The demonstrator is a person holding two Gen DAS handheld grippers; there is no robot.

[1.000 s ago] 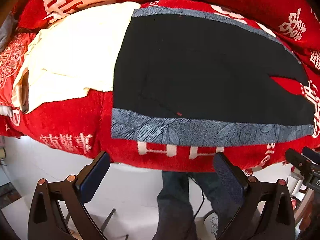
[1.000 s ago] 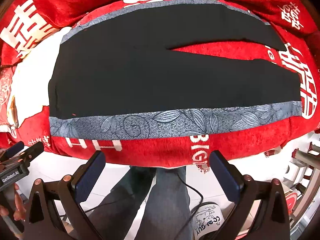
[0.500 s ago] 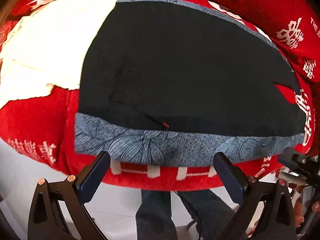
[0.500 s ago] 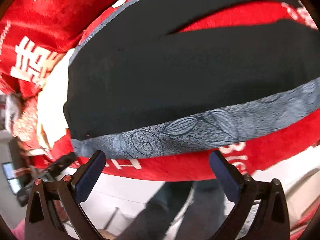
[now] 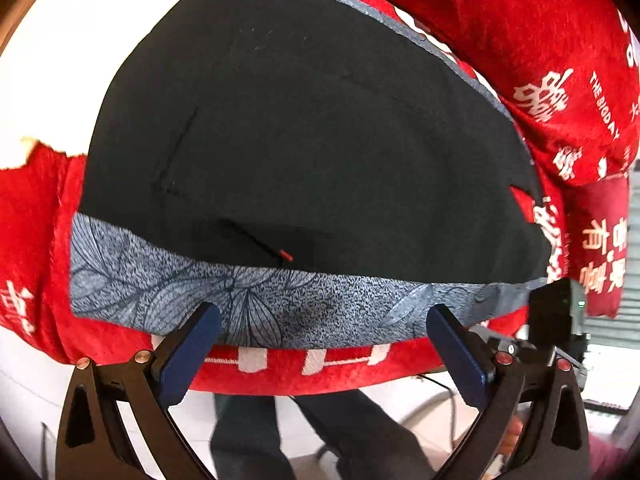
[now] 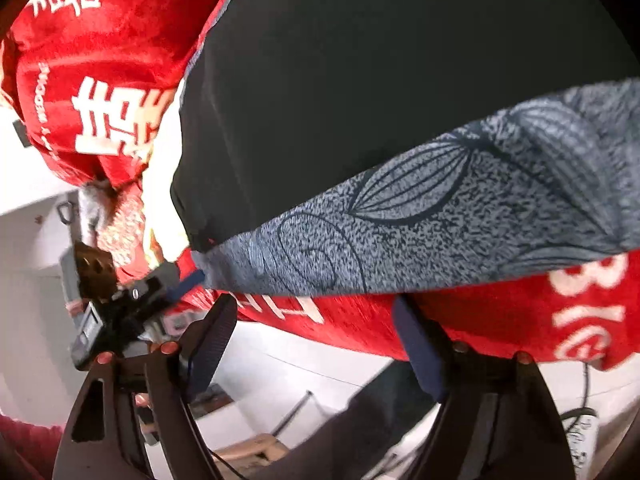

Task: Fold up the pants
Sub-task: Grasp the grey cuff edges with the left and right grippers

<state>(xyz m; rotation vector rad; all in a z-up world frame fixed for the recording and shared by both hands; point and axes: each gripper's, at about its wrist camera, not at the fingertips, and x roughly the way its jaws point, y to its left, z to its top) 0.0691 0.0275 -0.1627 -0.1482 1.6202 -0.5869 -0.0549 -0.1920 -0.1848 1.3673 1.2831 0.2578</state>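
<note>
Black pants [image 5: 312, 140] with a grey leaf-print side stripe [image 5: 280, 304] lie flat on a red blanket. In the left wrist view my left gripper [image 5: 320, 344] is open, its blue pads just below the stripe's near edge at the waist end. In the right wrist view the pants [image 6: 380, 72] and stripe [image 6: 440, 216] fill the upper frame. My right gripper [image 6: 312, 348] is open, tilted, close under the stripe. The left gripper [image 6: 160, 288] shows at the stripe's waist corner in that view. The right gripper's body [image 5: 556, 320] shows at the right edge of the left view.
The red blanket [image 5: 540, 40] with white characters covers the bed and bunches up at the far side. A cream cloth [image 5: 60, 80] lies left of the waist. The person's legs [image 5: 320, 440] stand on a white floor below the bed edge.
Both grippers have moved closer to the near edge of the pants. The right gripper has swung left toward the waist end and tilted. Both stay open.
</note>
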